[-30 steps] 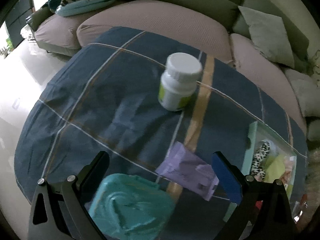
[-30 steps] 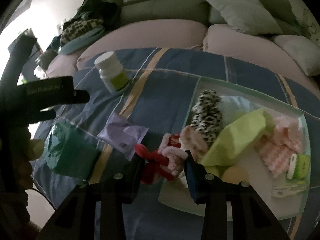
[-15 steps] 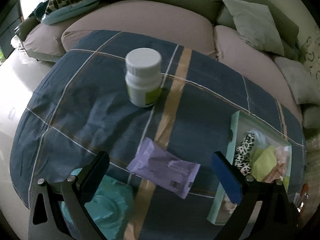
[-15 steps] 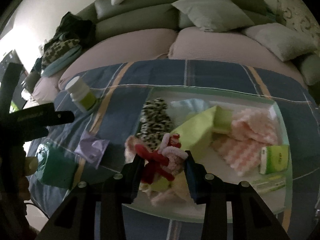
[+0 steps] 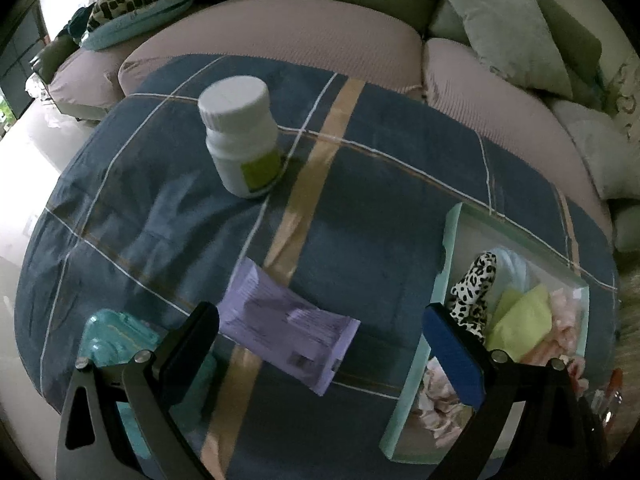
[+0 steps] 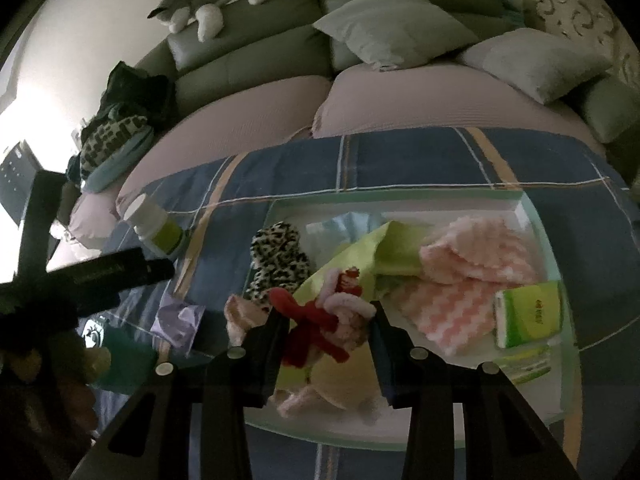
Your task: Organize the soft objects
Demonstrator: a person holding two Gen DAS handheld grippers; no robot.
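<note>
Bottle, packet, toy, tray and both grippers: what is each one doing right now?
Bottle: upright, cap on.
Purple packet: lying flat on the cloth, sealed.
Red and pink toy: pinched in the right gripper, over the tray.
Tray: holds soft things.
Left gripper: open, empty, above the packet.

Between the left claw (image 5: 320,354) jaws lies a wipes packet (image 5: 286,328) on the table (image 5: 380,208); a pill bottle (image 5: 240,136) stands beyond it, a tray (image 5: 448,248) to its right, a sofa (image 5: 288,36) behind.
</note>
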